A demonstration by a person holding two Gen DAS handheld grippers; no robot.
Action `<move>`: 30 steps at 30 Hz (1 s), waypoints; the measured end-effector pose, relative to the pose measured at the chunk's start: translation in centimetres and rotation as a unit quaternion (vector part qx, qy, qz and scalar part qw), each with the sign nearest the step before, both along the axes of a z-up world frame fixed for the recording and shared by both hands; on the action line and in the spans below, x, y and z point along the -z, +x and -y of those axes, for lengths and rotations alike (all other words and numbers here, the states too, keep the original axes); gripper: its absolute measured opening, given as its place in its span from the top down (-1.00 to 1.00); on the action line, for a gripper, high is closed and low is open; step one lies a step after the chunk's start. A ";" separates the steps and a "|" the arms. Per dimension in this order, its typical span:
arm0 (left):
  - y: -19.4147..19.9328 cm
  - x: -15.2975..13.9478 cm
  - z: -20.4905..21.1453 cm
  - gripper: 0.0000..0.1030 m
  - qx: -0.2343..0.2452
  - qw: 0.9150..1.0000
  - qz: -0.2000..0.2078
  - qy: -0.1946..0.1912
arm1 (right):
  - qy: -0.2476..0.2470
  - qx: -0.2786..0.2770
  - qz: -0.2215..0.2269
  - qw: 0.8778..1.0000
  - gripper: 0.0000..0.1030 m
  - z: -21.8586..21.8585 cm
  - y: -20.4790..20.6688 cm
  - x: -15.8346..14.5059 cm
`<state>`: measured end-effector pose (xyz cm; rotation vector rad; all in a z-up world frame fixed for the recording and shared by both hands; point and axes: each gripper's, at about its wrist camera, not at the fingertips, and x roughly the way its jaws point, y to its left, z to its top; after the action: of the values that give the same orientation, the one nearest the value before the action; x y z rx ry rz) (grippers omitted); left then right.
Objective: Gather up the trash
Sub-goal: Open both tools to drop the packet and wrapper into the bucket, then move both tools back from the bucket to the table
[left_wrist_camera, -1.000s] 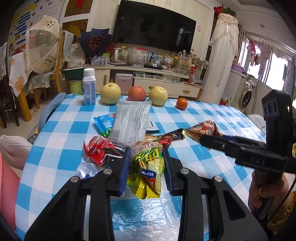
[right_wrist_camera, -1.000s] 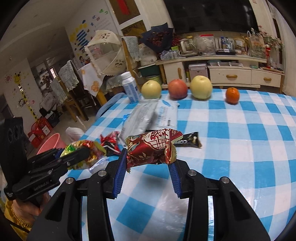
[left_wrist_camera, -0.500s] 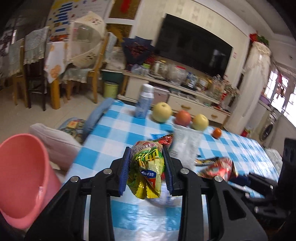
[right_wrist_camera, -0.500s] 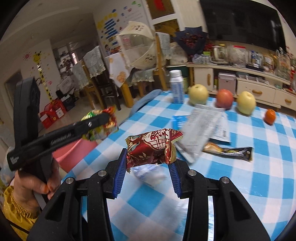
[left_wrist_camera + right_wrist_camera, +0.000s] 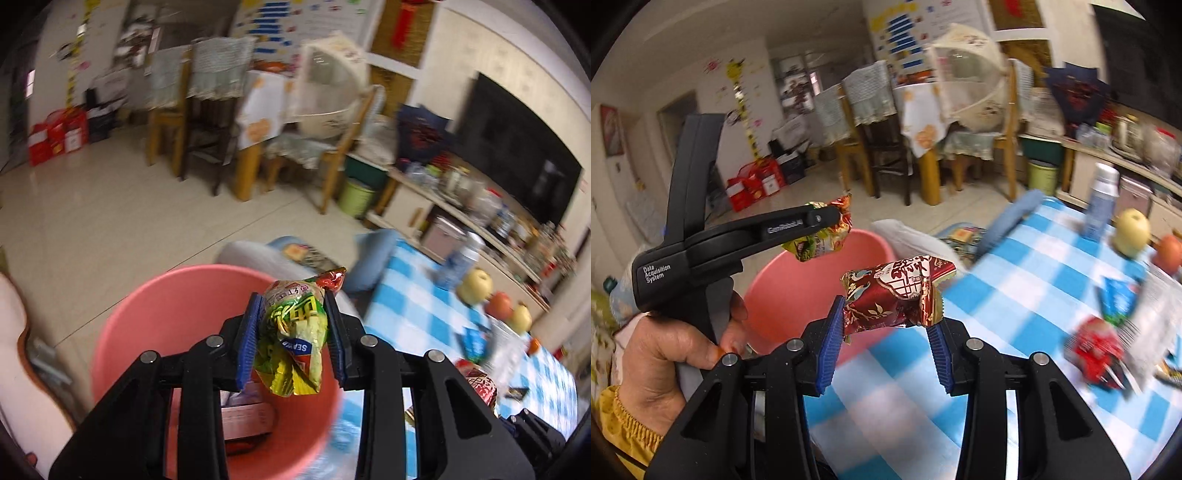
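My left gripper point(image 5: 293, 332) is shut on a green and yellow snack wrapper point(image 5: 295, 343) and holds it over the pink bin point(image 5: 155, 321), which stands on the floor beside the table and has some trash inside. The right wrist view shows that gripper point(image 5: 827, 221) and wrapper point(image 5: 822, 236) above the bin point(image 5: 798, 291). My right gripper point(image 5: 886, 325) is shut on a dark red candy wrapper point(image 5: 894, 295) at the table's left edge, near the bin. That wrapper also shows in the left wrist view point(image 5: 480, 387).
The blue checked table point(image 5: 1015, 295) holds a red wrapper point(image 5: 1097, 343), a blue packet point(image 5: 1119, 299), a white bag point(image 5: 1160, 314), a white bottle point(image 5: 1100, 203) and fruit point(image 5: 1132, 232). A cushioned stool point(image 5: 258, 258) stands behind the bin. Chairs point(image 5: 199, 118) stand farther back.
Both grippers have swung left away from the table with their wrappers. The left one now hangs over the pink bin; the right one has come to the table's edge.
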<state>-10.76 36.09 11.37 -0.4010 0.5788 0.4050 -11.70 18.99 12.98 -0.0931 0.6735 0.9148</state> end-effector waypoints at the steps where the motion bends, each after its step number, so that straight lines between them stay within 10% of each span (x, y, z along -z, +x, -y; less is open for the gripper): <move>1: -0.2 0.1 -0.9 0.32 -0.014 1.000 -0.005 0.000 | -0.004 -0.008 0.001 1.000 0.14 -1.3 0.0 0.2; 7: -0.5 0.6 -3.9 0.26 -0.060 0.998 -0.025 -0.001 | -0.047 -0.041 0.009 0.998 0.08 -6.9 -0.4 2.0; 11: -1.1 0.3 -4.6 -0.58 -0.107 0.993 -0.035 0.031 | -0.064 -0.033 -0.005 0.997 -0.33 -8.4 -0.4 3.8; 16: -0.8 0.2 -4.5 -0.69 -0.114 0.992 -0.044 0.037 | -0.053 0.015 -0.006 0.998 -0.72 -5.6 0.0 3.4; 30: 1.8 -0.5 1.4 -0.79 -0.011 0.999 -0.014 0.033 | -0.059 0.127 0.029 0.990 -0.77 3.9 0.7 0.9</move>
<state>-8.99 34.72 11.87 -0.3394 0.5860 0.4509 -11.01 15.09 12.13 -0.1359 0.6682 0.6252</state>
